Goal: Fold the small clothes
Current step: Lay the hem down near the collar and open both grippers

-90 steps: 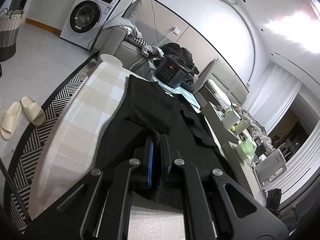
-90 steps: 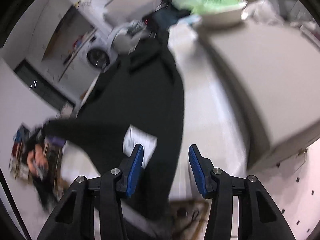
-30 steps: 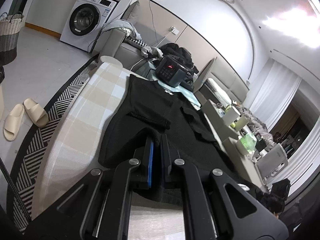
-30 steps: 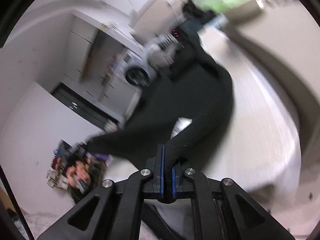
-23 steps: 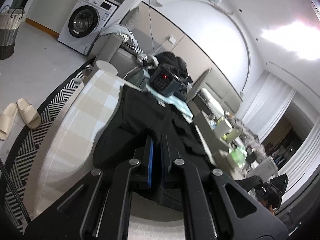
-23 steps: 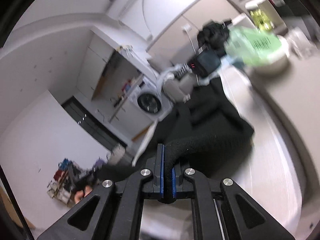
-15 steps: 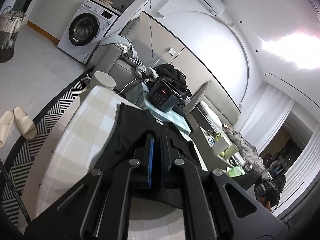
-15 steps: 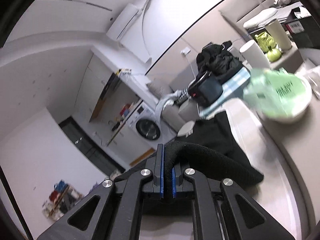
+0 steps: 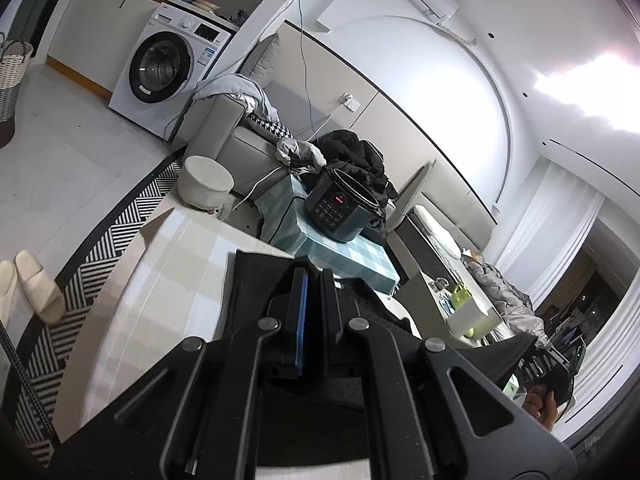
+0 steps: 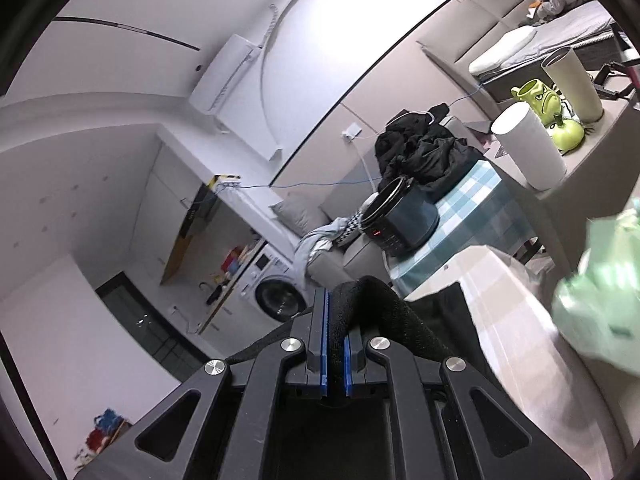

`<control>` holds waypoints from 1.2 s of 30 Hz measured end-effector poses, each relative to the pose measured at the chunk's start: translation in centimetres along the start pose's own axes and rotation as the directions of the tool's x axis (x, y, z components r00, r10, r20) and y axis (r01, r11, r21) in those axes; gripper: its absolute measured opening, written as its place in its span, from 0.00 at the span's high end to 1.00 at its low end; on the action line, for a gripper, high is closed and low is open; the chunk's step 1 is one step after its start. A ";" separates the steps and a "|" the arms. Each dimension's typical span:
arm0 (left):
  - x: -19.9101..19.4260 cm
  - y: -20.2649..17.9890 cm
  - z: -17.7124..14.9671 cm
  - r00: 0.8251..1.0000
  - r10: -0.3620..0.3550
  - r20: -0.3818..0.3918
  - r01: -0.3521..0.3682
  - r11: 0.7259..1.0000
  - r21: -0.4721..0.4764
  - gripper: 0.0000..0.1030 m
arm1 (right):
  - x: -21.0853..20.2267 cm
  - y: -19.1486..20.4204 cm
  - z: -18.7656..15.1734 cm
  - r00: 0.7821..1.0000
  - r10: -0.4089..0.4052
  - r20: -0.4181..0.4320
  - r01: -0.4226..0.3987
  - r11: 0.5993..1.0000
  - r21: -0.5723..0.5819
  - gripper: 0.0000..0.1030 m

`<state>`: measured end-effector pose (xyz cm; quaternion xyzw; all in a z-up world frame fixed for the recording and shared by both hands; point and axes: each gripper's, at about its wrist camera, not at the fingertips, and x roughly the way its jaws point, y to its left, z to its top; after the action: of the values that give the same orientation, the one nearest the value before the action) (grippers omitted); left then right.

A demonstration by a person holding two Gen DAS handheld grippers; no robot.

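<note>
Both grippers clamped on black garment [image 10: 384, 312]: left gripper [image 9: 314, 280], right gripper [image 10: 336, 344]. Risk: uneven carry forward over tabletop [image 9: 168, 280] skews fold; thin pinch may slip.

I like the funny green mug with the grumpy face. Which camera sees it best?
The right wrist view: the green mug stands large and sharp there, its face turned toward the camera. The left wrist view shows only a tiny green blob, face unreadable.
</note>
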<state>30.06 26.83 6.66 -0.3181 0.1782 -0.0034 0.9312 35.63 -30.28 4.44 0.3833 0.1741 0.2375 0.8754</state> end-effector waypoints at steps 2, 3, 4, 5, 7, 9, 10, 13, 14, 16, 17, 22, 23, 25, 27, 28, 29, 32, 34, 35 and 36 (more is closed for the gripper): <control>2.8 0.0 1.7 1.000 0.002 -0.009 -0.002 1.000 -0.001 0.97 | 2.4 -0.5 0.9 1.000 -0.026 -0.002 0.026 1.000 0.014 0.95; 4.0 0.2 2.4 1.000 0.003 -0.013 -0.003 1.000 -0.008 0.97 | 3.5 -0.7 1.4 0.999 -0.038 -0.001 0.038 0.999 0.016 0.95; 5.3 0.3 3.0 1.000 0.007 -0.016 -0.008 1.000 -0.013 0.97 | 5.1 -0.9 1.9 0.998 -0.059 0.000 0.059 0.998 0.016 0.95; 6.9 0.5 3.8 1.000 0.016 -0.016 -0.016 1.000 -0.015 0.97 | 6.5 -1.1 2.4 0.997 -0.073 -0.001 0.073 0.997 0.013 0.95; 9.6 0.9 5.0 1.000 0.024 -0.019 -0.025 0.999 -0.024 0.97 | 8.8 -1.6 3.0 0.996 -0.085 -0.004 0.085 0.996 0.019 0.95; 12.8 1.8 6.3 0.999 0.037 -0.024 -0.038 0.998 -0.040 0.97 | 11.4 -2.3 3.5 0.995 -0.099 -0.008 0.099 0.995 0.027 0.95; 14.5 2.2 6.8 0.999 0.045 -0.029 -0.046 0.998 -0.051 0.97 | 12.5 -2.6 3.6 0.994 -0.110 -0.009 0.110 0.994 0.025 0.95; 19.3 3.5 8.2 0.997 0.065 -0.044 -0.068 0.996 -0.065 0.97 | 15.9 -4.0 4.2 0.989 -0.146 -0.008 0.146 0.989 0.035 0.95; 21.3 4.0 8.5 0.995 0.080 -0.056 -0.084 0.994 -0.065 0.97 | 17.1 -4.6 4.5 0.987 -0.158 -0.016 0.158 0.986 0.045 0.95; 24.1 4.8 8.9 0.991 0.110 -0.071 -0.114 0.992 -0.062 0.97 | 19.1 -5.8 4.7 0.981 -0.191 -0.023 0.192 0.980 0.055 0.95; 26.0 5.4 9.2 0.987 0.143 -0.076 -0.148 0.987 -0.055 0.97 | 20.1 -6.4 4.8 0.976 -0.217 -0.028 0.218 0.974 0.055 0.95; 32.5 9.4 9.7 0.960 0.246 -0.134 -0.260 0.960 -0.103 0.94 | 26.1 -10.9 4.4 0.916 -0.375 -0.139 0.385 0.922 0.047 0.92; 33.0 10.1 9.4 0.955 0.256 -0.148 -0.272 0.956 -0.108 0.91 | 27.2 -11.5 4.2 0.890 -0.417 -0.184 0.430 0.902 0.032 0.89; 33.7 11.1 8.8 0.951 0.258 -0.174 -0.277 0.955 -0.102 0.69 | 27.8 -12.4 3.4 0.841 -0.496 -0.214 0.506 0.862 -0.012 0.87; 33.9 11.5 7.6 0.947 0.255 -0.197 -0.274 0.959 -0.075 0.55 | 27.4 -12.5 2.8 0.839 -0.506 -0.203 0.512 0.859 -0.024 0.77; 34.4 11.4 7.2 0.944 0.252 -0.213 -0.268 0.962 -0.051 0.47 | 27.0 -12.6 2.5 0.836 -0.512 -0.198 0.518 0.855 -0.024 0.59; 34.6 11.4 6.4 0.938 0.256 -0.232 -0.268 0.963 -0.022 0.44 | 26.6 -12.7 2.4 0.842 -0.504 -0.190 0.512 0.859 -0.010 0.47; 35.3 10.4 4.2 0.919 0.298 -0.260 -0.285 0.955 0.086 0.41 | 25.6 -12.6 2.1 0.847 -0.495 -0.194 0.502 0.865 -0.012 0.46; 36.6 9.5 3.1 0.902 0.324 -0.286 -0.280 0.942 0.183 0.38 | 25.5 -12.2 2.1 0.836 -0.514 -0.191 0.516 0.855 -0.042 0.46; 37.3 8.8 2.3 0.887 0.340 -0.314 -0.277 0.934 0.228 0.38 | 25.3 -12.0 2.1 0.837 -0.511 -0.196 0.513 0.857 -0.045 0.45; 37.9 8.4 1.7 0.875 0.341 -0.343 -0.266 0.931 0.250 0.38 | 24.9 -11.7 2.0 0.839 -0.503 -0.205 0.506 0.861 -0.044 0.44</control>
<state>65.21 30.02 -9.52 -0.1866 0.4019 0.0643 0.8942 60.51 -24.69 -6.13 0.3021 0.3616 0.0368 0.8813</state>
